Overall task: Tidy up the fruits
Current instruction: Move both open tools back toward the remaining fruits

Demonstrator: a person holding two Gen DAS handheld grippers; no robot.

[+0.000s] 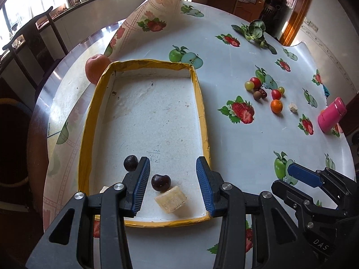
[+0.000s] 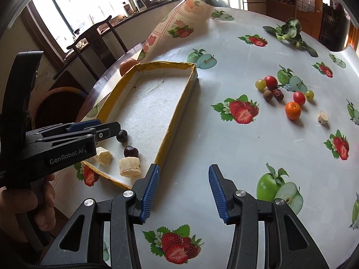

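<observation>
L tongs [image 1: 171,187] spread apart, empty, low over near end of tray [image 1: 203,112]; a dark cherry [image 1: 160,182] sits btwn the fingers, banana chunk [image 1: 171,199] just beside it, 2nd cherry [image 1: 130,162] outside the L finger. R tongs [image 2: 184,190] also apart, holding nothing, over bare desk [image 2: 224,139] right of tray. Farther right, loose fruit cluster: orange [image 2: 292,110], tomatoes [image 2: 299,98], grapes [image 2: 260,84], date [image 2: 277,94], w/ another banana bit [image 2: 323,117] near. Big apple [image 1: 96,68] touching tray's far L corner. Greens [image 1: 255,31] at far edge.
</observation>
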